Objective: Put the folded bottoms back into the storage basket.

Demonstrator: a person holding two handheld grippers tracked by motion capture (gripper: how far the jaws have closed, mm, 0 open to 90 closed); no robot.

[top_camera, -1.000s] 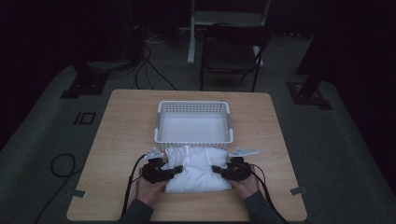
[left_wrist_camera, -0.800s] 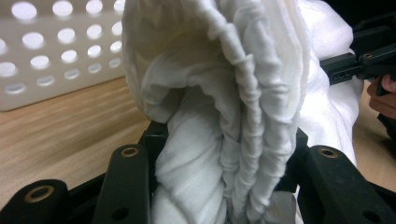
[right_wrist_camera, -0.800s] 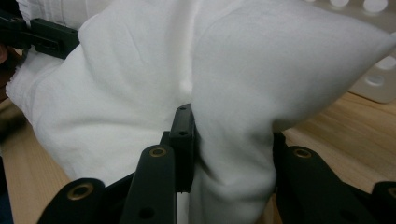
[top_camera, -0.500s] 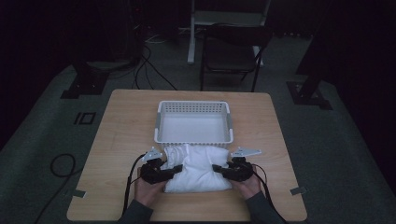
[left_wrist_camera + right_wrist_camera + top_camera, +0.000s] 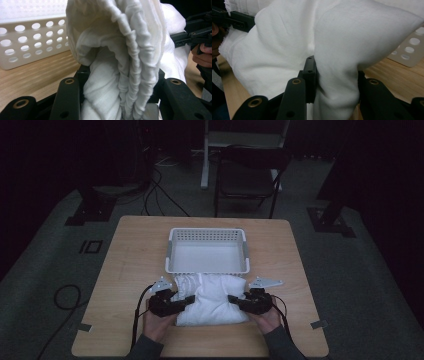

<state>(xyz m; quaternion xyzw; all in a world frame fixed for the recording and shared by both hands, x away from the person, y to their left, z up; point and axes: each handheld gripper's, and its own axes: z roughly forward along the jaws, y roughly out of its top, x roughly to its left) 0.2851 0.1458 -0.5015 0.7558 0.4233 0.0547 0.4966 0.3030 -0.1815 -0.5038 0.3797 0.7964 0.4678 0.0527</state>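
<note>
The surface (image 5: 130, 265) is one wooden top, and on it stand one white basket (image 5: 208, 251) with perforated walls and one folded white cloth (image 5: 212, 299). The cloth lies just in front of the basket, its far edge touching or nearly touching the near wall, between the two tools.

The left tool (image 5: 186, 300) is clenched on the cloth's left end; in the left gripper view a thick stack of bunched layers (image 5: 130, 75) sits squeezed between its jaws. The right tool (image 5: 232, 299) is clenched on the right end, where the right gripper view shows a smooth fold (image 5: 337, 82) pinched between the jaws. One tool per hand, two in all.

The step in hand looks like lifting the bundle into the basket. To do it well, both tools should rise together and level, so the folds do not slip out or sag in the middle. The bundle should clear the near wall before moving forward, then come down flat on the basket floor. Only then should the jaws let go, both at once.
</note>
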